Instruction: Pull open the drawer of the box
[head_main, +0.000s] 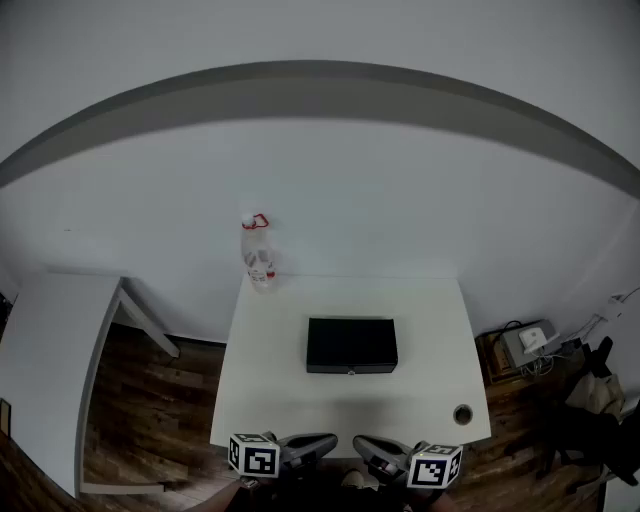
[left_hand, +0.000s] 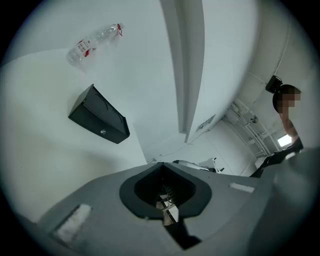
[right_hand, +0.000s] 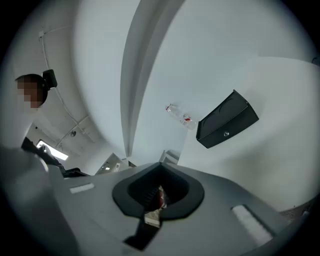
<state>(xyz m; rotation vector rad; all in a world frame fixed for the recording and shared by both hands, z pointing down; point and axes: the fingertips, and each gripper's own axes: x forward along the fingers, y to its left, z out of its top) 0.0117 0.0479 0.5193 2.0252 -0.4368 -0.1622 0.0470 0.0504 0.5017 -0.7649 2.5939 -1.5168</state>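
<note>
A black box (head_main: 351, 343) lies flat at the middle of the white table (head_main: 270, 390), its drawer front facing me with a small round knob (head_main: 350, 372), and the drawer is closed. The box (left_hand: 99, 120) shows up left in the left gripper view, and the box (right_hand: 227, 120) up right in the right gripper view. Both grippers hover at the table's near edge, well short of the box. My left gripper (head_main: 325, 441) is shut and empty, its shut tips (left_hand: 167, 207) together. My right gripper (head_main: 362, 444) is shut and empty too, its tips (right_hand: 155, 200) together.
A clear plastic bottle (head_main: 259, 255) with a red label stands at the table's back left corner. A round cable hole (head_main: 462, 413) sits in the front right corner. A second white table (head_main: 50, 350) stands to the left. Boxes and cables (head_main: 530, 345) lie on the floor to the right.
</note>
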